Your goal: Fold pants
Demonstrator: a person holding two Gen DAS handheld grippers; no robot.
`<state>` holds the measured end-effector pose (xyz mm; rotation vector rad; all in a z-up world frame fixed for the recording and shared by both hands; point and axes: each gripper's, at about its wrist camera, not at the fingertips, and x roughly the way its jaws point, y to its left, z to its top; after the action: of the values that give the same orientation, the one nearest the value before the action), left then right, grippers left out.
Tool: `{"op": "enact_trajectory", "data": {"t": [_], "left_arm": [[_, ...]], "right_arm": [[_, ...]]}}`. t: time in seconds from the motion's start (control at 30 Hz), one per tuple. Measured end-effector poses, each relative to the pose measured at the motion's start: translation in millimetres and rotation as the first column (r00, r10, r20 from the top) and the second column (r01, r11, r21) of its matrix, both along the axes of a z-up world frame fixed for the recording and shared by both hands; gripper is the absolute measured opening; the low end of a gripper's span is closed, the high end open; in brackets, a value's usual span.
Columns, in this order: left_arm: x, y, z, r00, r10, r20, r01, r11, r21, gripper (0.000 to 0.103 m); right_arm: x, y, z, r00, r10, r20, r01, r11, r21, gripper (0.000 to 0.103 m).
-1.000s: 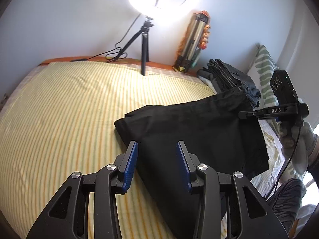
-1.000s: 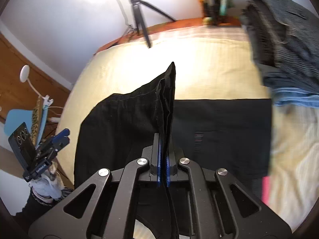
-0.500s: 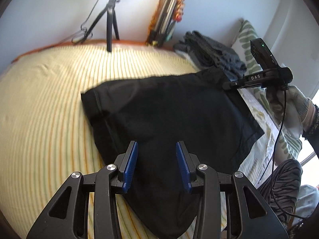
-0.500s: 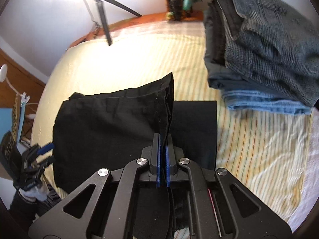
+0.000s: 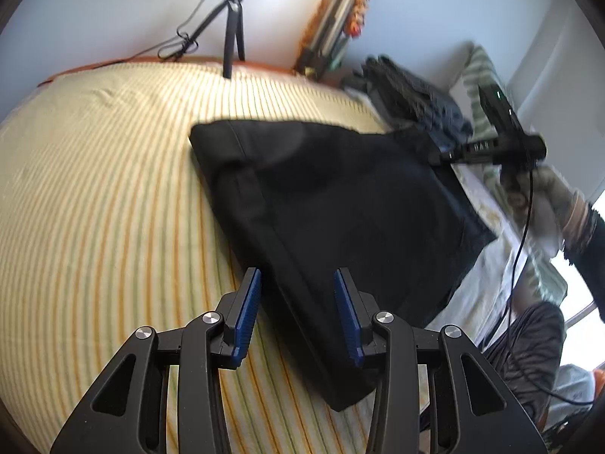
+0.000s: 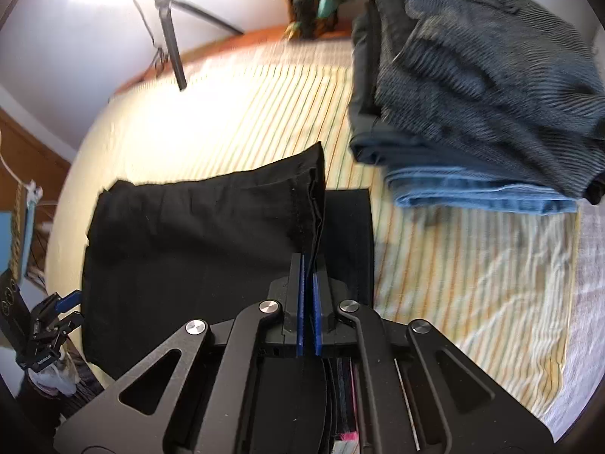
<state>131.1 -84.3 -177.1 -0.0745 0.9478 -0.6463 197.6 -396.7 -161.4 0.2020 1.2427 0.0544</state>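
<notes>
Black pants point(image 5: 340, 208) lie folded on the striped bed sheet point(image 5: 94, 208). My left gripper point(image 5: 297, 295) hovers open over their near left edge; black cloth shows below the gap between the blue pads point(image 5: 247, 310), but nothing is pinched. In the left wrist view my right gripper point(image 5: 446, 153), in a gloved hand, grips the pants' far right corner. In its own view the right gripper point(image 6: 310, 265) is shut on a raised fold of the black pants point(image 6: 189, 234), with the top layer stretched above the lower layer point(image 6: 348, 227). The left gripper point(image 6: 66, 308) shows at lower left.
A stack of folded clothes, grey corduroy point(image 6: 484, 75) on blue jeans point(image 6: 484, 193), sits right of the pants and also shows as a dark stack point(image 5: 408, 90). A tripod point(image 5: 230, 38) stands at the bed's far edge. A green striped pillow point(image 5: 480, 72) lies at the right.
My right gripper has carried the pants' edge toward the clothes stack, stretching the top layer out lower. The left gripper has sunk and tipped down toward the pants' near edge, its jaws unchanged.
</notes>
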Motion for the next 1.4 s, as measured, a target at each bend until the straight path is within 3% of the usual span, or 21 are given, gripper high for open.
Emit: {"op": "enact_trajectory", "data": {"t": [0.07, 0.13, 0.27, 0.4, 0.53, 0.67, 0.83, 1.03, 1.27, 1.4], "left_arm": [[-4, -2, -5, 1.0, 0.001, -0.012, -0.001, 1.0, 0.006, 0.038], [-7, -1, -5, 1.0, 0.004, -0.007, -0.004, 1.0, 0.009, 0.038], [-9, 4, -8, 0.999, 0.037, -0.022, -0.038, 0.999, -0.015, 0.039], [-11, 9, -12, 0.996, 0.072, -0.043, -0.074, 0.996, -0.047, 0.042], [-10, 14, -17, 0.992, 0.089, -0.094, -0.099, 0.989, -0.11, 0.043], [-10, 16, -16, 0.991, 0.093, -0.098, -0.105, 0.986, -0.128, 0.043], [-11, 17, -17, 0.99, 0.081, -0.111, -0.098, 0.983, -0.156, 0.04], [-11, 19, -19, 0.99, 0.071, -0.126, -0.094, 0.977, -0.19, 0.04], [-10, 20, -23, 0.989, 0.066, -0.131, -0.092, 0.974, -0.205, 0.032], [-11, 19, -22, 0.99, 0.068, -0.125, -0.092, 0.975, -0.201, 0.032]], "right_arm": [[0, 4, -6, 1.0, 0.011, -0.026, -0.012, 0.999, -0.037, 0.008], [1, 9, -4, 0.999, 0.013, -0.047, -0.018, 0.994, -0.109, 0.025], [-2, 23, 28, 0.998, 0.053, 0.029, -0.048, 0.988, -0.148, 0.033], [3, 64, 64, 0.972, 0.196, 0.132, -0.189, 0.98, -0.069, 0.038], [22, 112, 75, 0.926, 0.339, 0.168, -0.351, 0.935, 0.045, 0.038], [52, 169, 66, 0.875, 0.458, 0.155, -0.474, 0.877, 0.084, 0.038], [90, 222, 41, 0.831, 0.548, 0.093, -0.556, 0.821, 0.134, 0.038], [124, 261, 3, 0.797, 0.603, 0.02, -0.599, 0.787, 0.148, 0.038], [140, 272, -21, 0.782, 0.622, -0.042, -0.611, 0.777, 0.151, 0.039], [138, 283, -29, 0.752, 0.654, -0.079, -0.642, 0.754, 0.139, 0.038]]}}
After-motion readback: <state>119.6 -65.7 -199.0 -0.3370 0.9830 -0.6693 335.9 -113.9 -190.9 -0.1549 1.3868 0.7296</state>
